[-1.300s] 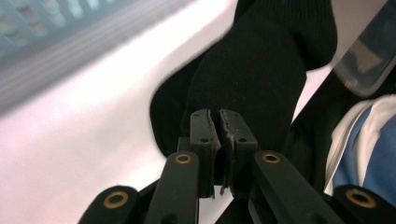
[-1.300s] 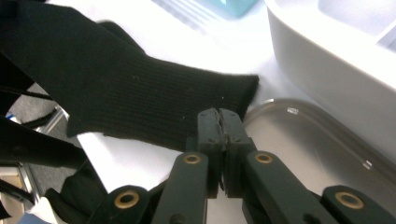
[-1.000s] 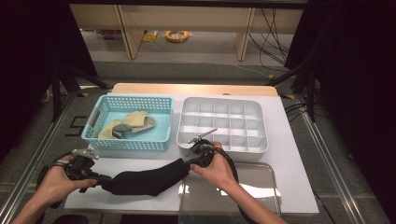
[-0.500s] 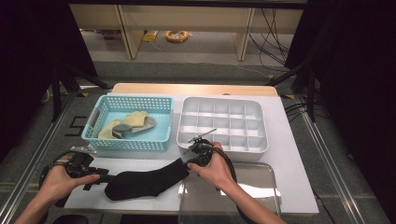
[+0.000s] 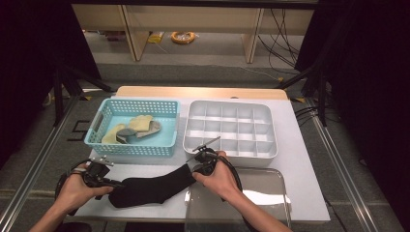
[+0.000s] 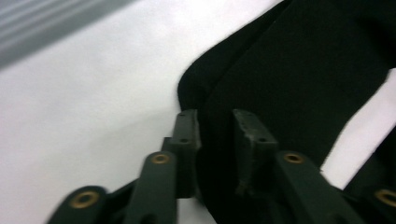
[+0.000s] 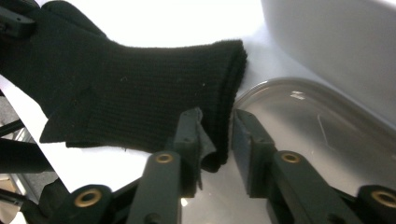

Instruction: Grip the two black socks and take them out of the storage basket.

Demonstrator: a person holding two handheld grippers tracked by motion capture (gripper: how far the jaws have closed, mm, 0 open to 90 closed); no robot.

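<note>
A long black sock [image 5: 150,188] lies across the white table's front, toe to the left and cuff to the right. My left gripper [image 5: 113,183] is shut on its toe end; in the left gripper view the black cloth [image 6: 289,70] fills the space between the jaws of that gripper [image 6: 215,123]. My right gripper [image 5: 196,166] holds the cuff. In the right gripper view the ribbed cuff [image 7: 130,93] has its corner pinched in that gripper [image 7: 215,126], over the edge of a clear tray [image 7: 317,126].
A blue basket [image 5: 104,140] at the back left holds yellow and grey socks [image 5: 140,123]. A white compartment box [image 5: 232,104] stands at the back right. The clear tray [image 5: 261,193] lies at the front right, near the table's edge.
My left gripper has moved slightly to the right, so the sock is a little less stretched. The right gripper has stayed about where it was.
</note>
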